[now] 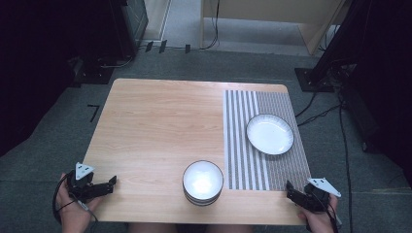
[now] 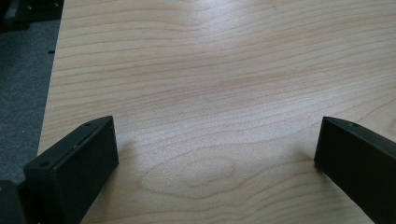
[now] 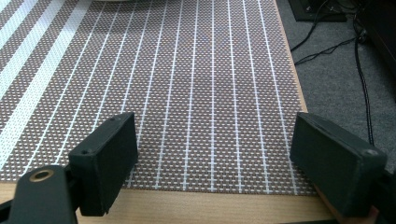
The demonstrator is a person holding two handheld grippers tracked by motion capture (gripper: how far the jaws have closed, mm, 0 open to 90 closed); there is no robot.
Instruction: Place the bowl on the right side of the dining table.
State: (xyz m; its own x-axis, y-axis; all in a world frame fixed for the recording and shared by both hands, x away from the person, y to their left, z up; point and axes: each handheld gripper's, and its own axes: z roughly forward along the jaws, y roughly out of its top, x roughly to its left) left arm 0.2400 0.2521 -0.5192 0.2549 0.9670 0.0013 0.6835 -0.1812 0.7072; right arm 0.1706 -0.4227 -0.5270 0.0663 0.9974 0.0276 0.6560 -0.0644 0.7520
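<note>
Each hand-held black left gripper and right gripper carries a grey three-cornered plate with dark screw holes. Its blocky matte-black fingers show small screws, and a black cable trails from the left one.

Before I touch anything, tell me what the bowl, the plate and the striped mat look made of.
Bowl: likely glazed ceramic; glossy white inside, dark-banded outer wall.
Plate: also looks like glazed ceramic; smooth white face with a thin dark rim.
Striped mat: woven, probably vinyl or plastic mesh; the right gripper view shows a fine brown-and-white weave, matte.
</note>
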